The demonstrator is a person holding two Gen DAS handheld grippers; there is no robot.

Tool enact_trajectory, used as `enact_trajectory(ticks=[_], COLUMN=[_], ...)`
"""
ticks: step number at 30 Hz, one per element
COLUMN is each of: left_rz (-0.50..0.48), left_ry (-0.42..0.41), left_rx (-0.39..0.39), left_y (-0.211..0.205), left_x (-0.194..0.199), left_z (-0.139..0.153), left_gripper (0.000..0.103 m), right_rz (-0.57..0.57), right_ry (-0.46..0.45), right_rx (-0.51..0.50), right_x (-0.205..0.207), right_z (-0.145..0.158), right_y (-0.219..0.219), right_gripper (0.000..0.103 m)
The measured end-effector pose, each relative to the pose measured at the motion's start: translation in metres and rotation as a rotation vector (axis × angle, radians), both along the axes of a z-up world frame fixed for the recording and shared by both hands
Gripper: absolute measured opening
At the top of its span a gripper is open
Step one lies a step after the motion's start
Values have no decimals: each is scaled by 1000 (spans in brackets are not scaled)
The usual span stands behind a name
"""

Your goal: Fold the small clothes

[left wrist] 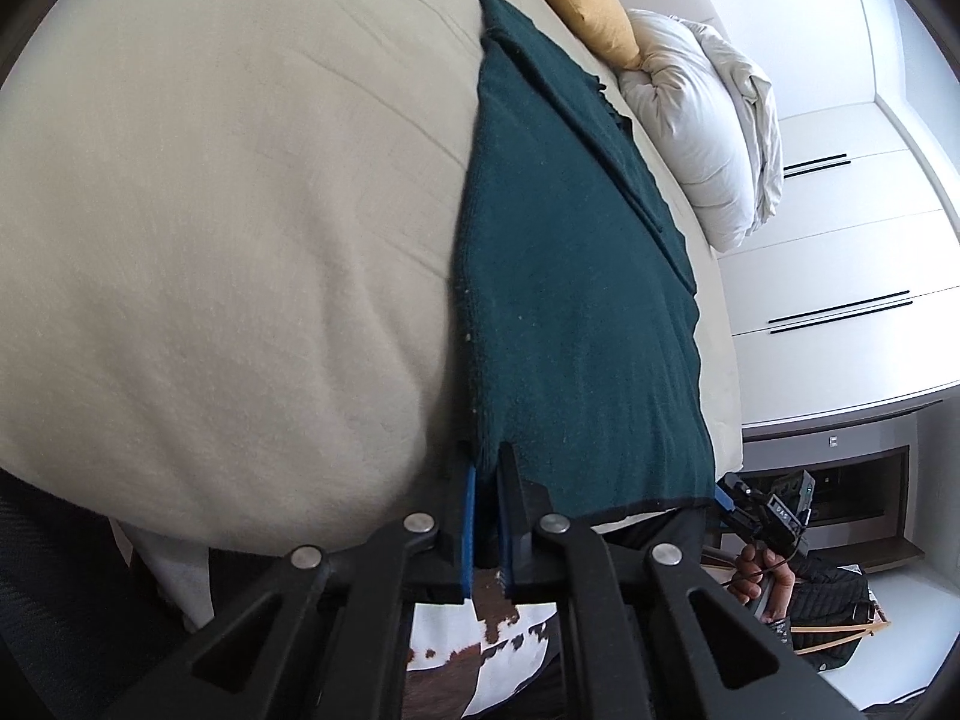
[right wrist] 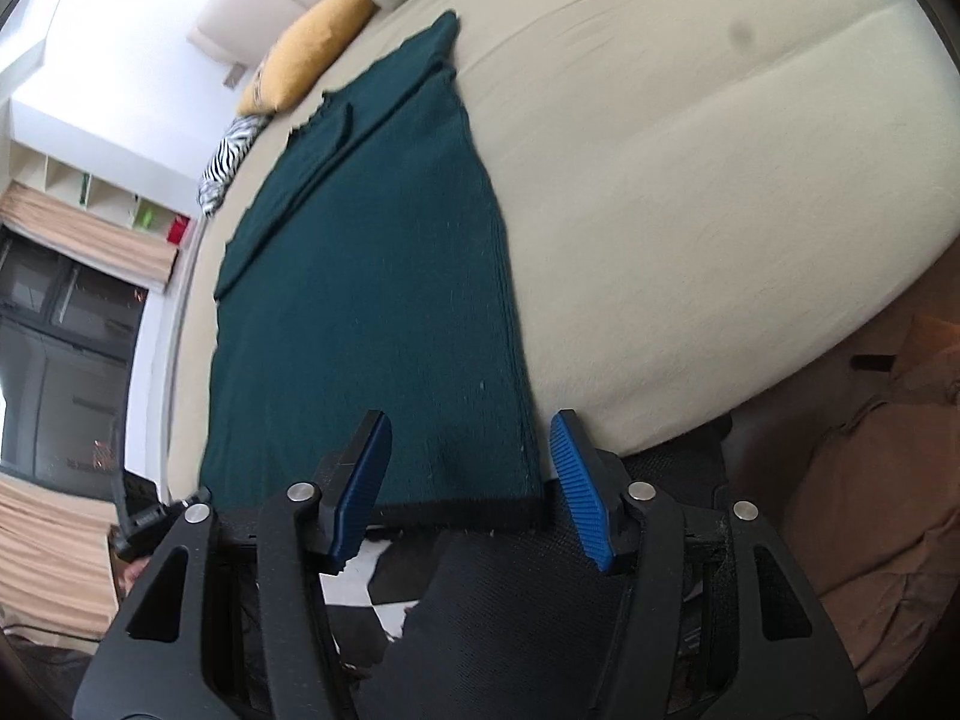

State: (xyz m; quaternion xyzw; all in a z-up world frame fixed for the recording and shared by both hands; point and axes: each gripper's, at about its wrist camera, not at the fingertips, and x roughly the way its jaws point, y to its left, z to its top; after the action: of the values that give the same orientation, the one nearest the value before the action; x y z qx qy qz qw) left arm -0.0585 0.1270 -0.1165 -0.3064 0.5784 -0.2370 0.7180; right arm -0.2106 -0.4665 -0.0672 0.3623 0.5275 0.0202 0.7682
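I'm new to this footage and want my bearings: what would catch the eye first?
A dark green garment lies flat on the cream bed. The left gripper is shut on its near corner; the right gripper stands open over the other near corner.

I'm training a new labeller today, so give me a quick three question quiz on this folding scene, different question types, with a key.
1. True or false: the left gripper has its jaws shut on a near corner of the dark green garment.
2. The right gripper's jaws are: A) shut on the garment, B) open astride the garment's other near corner, C) holding the yellow cushion.
3. Fill in: the garment lies on a cream ____.

Key: 1 true; 2 B; 3 bed.
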Motion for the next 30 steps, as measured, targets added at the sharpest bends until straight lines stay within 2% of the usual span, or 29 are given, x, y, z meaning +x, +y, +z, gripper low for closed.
enact_trajectory(ticks=[2, 4, 5, 11, 24, 30], left_rz=[-5, -11, -11, -8, 58, 102], left_ry=[-11, -20, -26, -44, -115, -163], left_rx=[-4, -10, -14, -43, -195, -265], left_y=[0, 4, 4, 13, 20, 23], left_x=[0, -1, -1, -2, 5, 18], left_z=[3, 5, 7, 10, 42, 61], left_gripper=[7, 7, 7, 7, 6, 6], right_rz=[12, 22, 25, 16, -33, -60], right_ry=[7, 23, 26, 12, -144, -209], right_rx=[-2, -3, 0, 34, 36, 73], right_x=[1, 1, 1, -3, 11, 27], right_z=[0, -2, -3, -5, 32, 42], right_y=[2, 3, 3, 3, -2, -5], right_gripper=[34, 32, 26, 8, 6, 6])
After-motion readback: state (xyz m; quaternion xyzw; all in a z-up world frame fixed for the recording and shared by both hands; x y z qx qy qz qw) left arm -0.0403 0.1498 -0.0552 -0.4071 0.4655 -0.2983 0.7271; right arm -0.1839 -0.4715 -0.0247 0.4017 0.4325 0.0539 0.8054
